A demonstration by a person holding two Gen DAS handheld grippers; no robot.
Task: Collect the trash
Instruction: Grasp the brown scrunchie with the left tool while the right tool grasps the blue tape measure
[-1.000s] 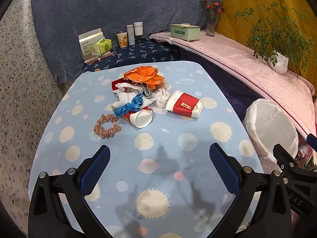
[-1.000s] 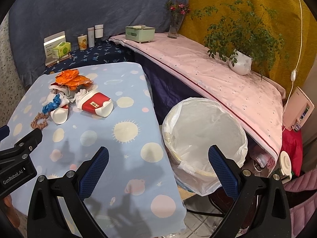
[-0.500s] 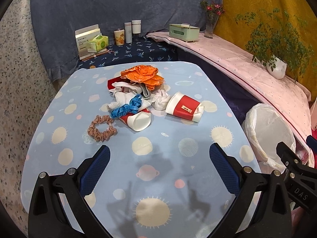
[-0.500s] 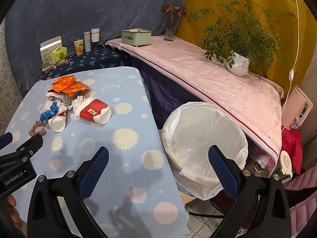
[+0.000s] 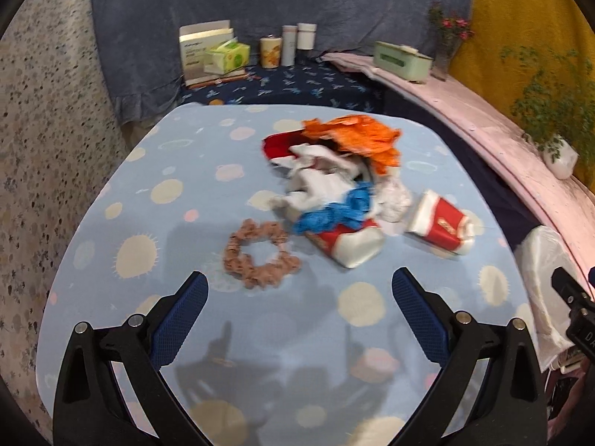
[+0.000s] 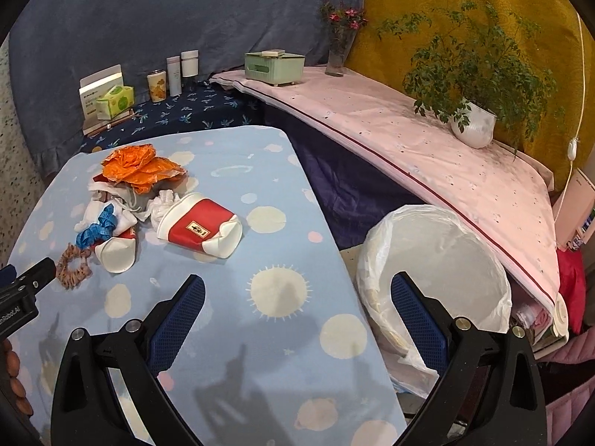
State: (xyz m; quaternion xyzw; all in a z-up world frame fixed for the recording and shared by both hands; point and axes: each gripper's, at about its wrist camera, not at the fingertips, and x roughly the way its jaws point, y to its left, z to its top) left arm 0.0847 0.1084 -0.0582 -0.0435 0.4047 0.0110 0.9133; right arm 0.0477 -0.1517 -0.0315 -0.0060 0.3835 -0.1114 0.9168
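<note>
Trash lies clustered on the far half of a table [image 6: 282, 338] covered with a light-blue planet-print cloth. Left gripper [image 5: 299, 310]: jaws spread wide, empty, hovering over the cloth just short of a brown scrunchie [image 5: 260, 254]. Right gripper [image 6: 297, 310]: jaws likewise spread and empty, one finger over the table edge, the other over a bin lined with a white bag [image 6: 438, 271] standing beside the table. Beyond the scrunchie, near to far: a crushed red-and-white paper cup [image 5: 349, 243] partly under a blue ribbon [image 5: 334, 212]; crumpled white paper [image 5: 319, 182]; an orange plastic wrapper [image 5: 357, 139] at the back of the pile. A second red-and-white cup [image 6: 200, 225] lies on its side, just right of the pile. Background: tissue box [image 6: 115, 102], bottles [image 6: 182, 68], green box [image 6: 275, 63], potted plant [image 6: 474, 122] on a pink-covered ledge.
</note>
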